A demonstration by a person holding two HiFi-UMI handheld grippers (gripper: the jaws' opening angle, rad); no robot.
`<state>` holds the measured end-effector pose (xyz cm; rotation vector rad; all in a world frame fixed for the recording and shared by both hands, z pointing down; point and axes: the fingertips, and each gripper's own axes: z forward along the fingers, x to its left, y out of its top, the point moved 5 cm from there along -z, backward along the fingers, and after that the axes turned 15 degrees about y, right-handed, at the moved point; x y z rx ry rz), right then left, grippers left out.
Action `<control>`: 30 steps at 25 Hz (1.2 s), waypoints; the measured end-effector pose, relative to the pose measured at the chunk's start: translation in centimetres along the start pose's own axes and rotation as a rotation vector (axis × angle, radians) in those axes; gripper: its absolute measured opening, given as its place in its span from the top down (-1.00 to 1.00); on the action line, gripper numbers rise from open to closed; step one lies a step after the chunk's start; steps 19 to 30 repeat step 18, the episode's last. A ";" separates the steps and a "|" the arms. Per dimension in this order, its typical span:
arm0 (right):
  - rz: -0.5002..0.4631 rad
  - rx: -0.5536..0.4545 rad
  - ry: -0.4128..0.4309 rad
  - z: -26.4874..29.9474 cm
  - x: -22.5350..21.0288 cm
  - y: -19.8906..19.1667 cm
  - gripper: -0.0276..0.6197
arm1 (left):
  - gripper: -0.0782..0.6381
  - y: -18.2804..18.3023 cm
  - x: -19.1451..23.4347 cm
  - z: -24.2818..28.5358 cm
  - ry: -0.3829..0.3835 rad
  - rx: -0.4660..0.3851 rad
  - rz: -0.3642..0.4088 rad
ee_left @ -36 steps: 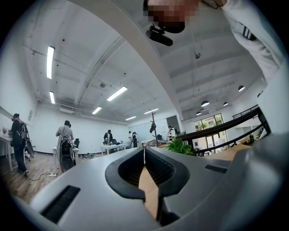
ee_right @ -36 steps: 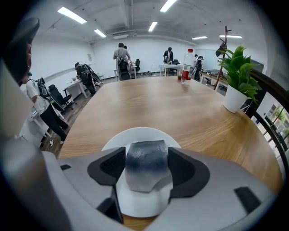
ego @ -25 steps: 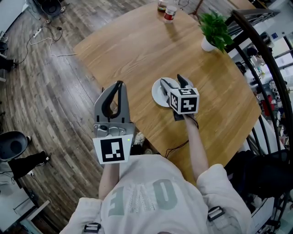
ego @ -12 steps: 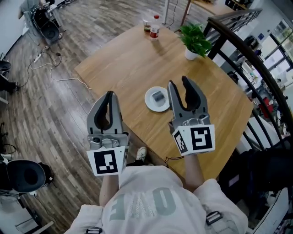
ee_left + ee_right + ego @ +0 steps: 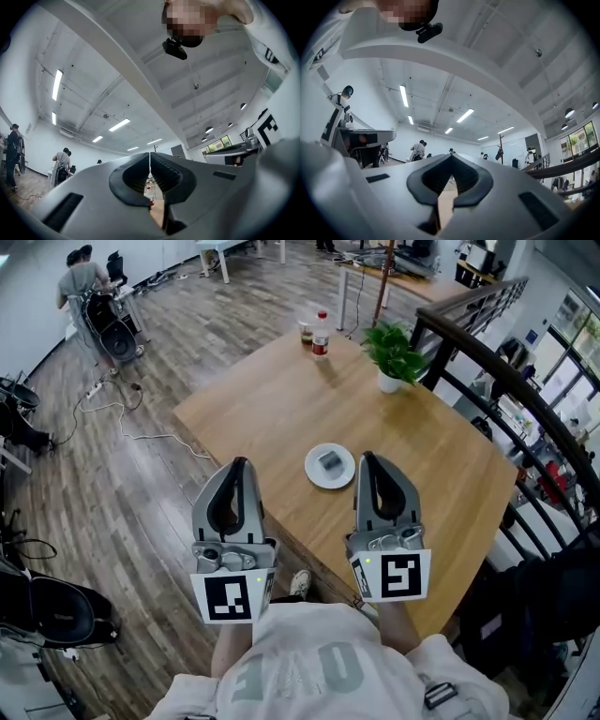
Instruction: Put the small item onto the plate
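A small grey item [image 5: 329, 460] lies on the white plate [image 5: 317, 476] near the front edge of the wooden table [image 5: 422, 437]. Both grippers are held up close to the person's chest, on the near side of the plate and apart from it. My left gripper [image 5: 240, 464] is shut with nothing in it, over the table's edge and the floor. My right gripper [image 5: 367, 458] is also shut and empty, just right of the plate. In the left gripper view the left gripper [image 5: 150, 157] points up at the ceiling; the right gripper [image 5: 451, 160] does likewise in the right gripper view.
A potted plant [image 5: 393, 354] stands at the table's far right; a bottle [image 5: 322, 335] and a cup [image 5: 306, 332] stand at its far edge. A dark railing [image 5: 487, 381] curves along the right. Cables [image 5: 122, 413] lie on the wooden floor at left, and people [image 5: 80, 277] stand far off.
My right gripper drew back from the plate toward the person and went from open to shut. The grey item stays on the plate. The left gripper stayed shut.
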<state>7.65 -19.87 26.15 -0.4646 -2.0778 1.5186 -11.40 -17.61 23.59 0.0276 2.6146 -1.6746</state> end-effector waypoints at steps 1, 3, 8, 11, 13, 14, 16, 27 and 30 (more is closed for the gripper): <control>-0.007 -0.003 -0.001 0.0 0.2 0.2 0.86 | 0.75 0.2 0.1 -0.1 0.000 -0.006 -0.001; -0.024 -0.005 -0.001 0.0 0.7 0.6 0.86 | 0.75 0.4 0.4 -0.4 0.002 -0.014 -0.005; -0.055 0.001 0.013 0.0 1.1 1.0 0.86 | 0.75 0.6 0.4 -0.8 0.005 -0.021 -0.010; -0.052 -0.006 0.031 0.2 1.2 1.1 0.86 | 0.75 0.8 0.4 -0.7 0.007 -0.033 -0.011; -0.058 -0.009 0.044 0.5 1.2 1.3 0.86 | 0.75 1.0 0.5 -0.6 0.011 -0.044 -0.010; -0.062 -0.010 0.049 0.6 1.3 1.4 0.86 | 0.75 1.1 0.6 -0.6 0.014 -0.044 -0.009; -0.068 -0.011 0.058 0.8 1.5 1.6 0.86 | 0.75 1.2 0.8 -0.7 0.019 -0.038 -0.007; -0.072 -0.012 0.064 0.8 1.6 1.8 0.86 | 0.75 1.2 0.9 -0.8 0.024 -0.033 -0.006; -0.072 -0.012 0.064 0.8 1.6 1.8 0.86 | 0.75 1.2 0.9 -0.8 0.024 -0.033 -0.006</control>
